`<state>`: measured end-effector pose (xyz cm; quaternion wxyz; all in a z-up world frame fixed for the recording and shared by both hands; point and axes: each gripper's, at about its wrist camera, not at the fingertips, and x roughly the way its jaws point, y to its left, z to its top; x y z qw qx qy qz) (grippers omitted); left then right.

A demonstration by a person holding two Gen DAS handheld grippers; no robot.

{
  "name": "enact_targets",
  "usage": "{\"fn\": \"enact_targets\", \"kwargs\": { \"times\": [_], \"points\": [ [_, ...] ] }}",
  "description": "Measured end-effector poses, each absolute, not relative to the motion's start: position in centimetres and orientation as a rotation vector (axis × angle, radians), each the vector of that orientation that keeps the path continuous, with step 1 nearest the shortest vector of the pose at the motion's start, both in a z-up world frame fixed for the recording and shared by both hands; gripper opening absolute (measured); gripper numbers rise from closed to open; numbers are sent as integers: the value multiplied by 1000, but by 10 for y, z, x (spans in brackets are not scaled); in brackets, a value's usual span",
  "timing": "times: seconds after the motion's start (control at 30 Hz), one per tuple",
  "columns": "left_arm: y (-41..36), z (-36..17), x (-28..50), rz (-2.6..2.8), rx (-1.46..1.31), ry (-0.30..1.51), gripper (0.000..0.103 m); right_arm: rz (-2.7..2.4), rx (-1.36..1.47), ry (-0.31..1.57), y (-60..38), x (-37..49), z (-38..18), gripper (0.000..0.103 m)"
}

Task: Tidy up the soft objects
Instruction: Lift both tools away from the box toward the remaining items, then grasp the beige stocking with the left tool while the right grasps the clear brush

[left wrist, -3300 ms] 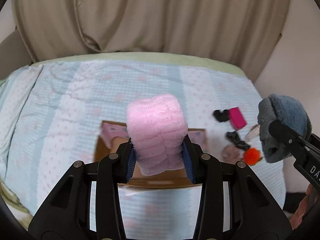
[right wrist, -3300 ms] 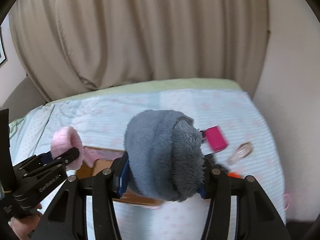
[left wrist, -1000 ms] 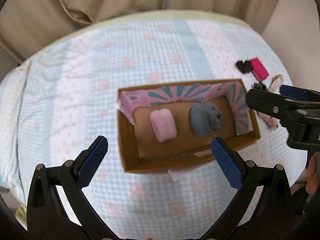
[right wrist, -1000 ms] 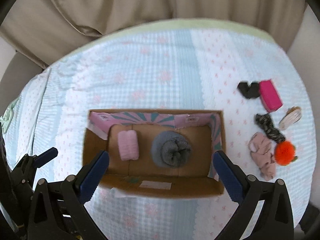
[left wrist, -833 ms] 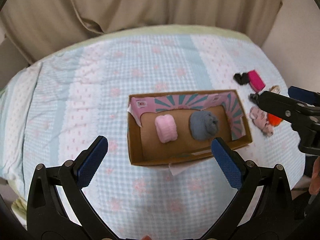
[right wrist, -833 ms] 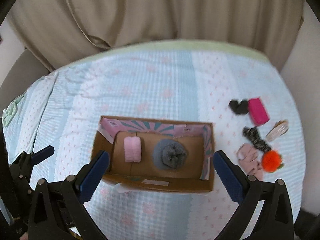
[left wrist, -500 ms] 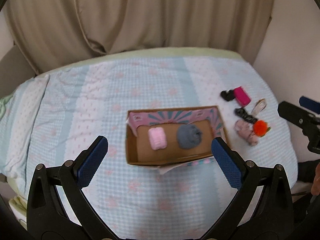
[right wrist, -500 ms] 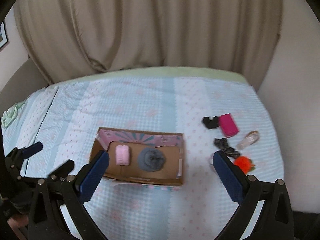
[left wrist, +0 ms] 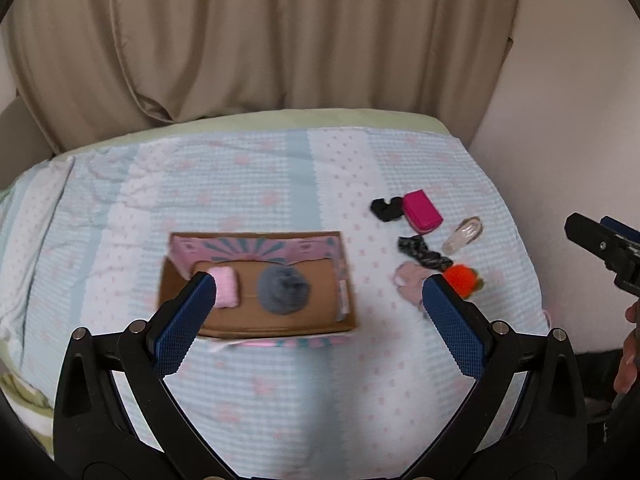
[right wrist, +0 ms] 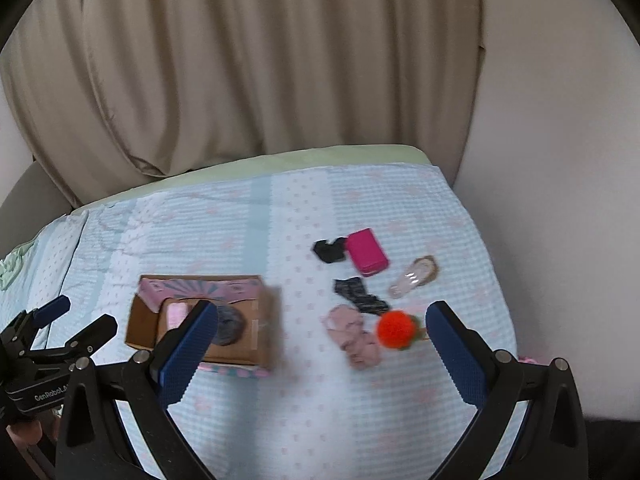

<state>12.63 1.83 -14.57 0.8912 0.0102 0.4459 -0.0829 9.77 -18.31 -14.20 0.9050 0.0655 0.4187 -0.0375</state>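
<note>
Pink roll [left wrist: 226, 292] & grey roll [left wrist: 283, 290] sit in box [left wrist: 256, 324] mid-bed; left claw [left wrist: 320, 300] spread wide, empty, pad hiding roll's edge. Right claw [right wrist: 322, 330] spread too, box blurred. Right-edge bits [right wrist: 394, 329] hard to ID.

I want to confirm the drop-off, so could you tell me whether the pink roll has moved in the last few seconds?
Yes. It left the left gripper, whose jaws are now open, and lies in the box beside the grey roll.
</note>
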Motion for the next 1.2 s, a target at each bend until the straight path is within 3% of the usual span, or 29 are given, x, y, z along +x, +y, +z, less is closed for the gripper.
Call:
{"fn": "enact_targets", "kwargs": {
  "times": [0.5, 0.97, 1.2],
  "points": [
    [-109, -259, 167, -132, -99, 1147, 103, -93, 201, 966, -330, 160, -219, 103],
    [-164, -408, 223, -175, -92, 1329, 100, -180, 333, 1088, -390, 244, -346, 103],
    [-176, -452, 243, -202, -81, 1383, 98, -208, 373, 1154, -396, 279, -403, 103]
  ]
}}
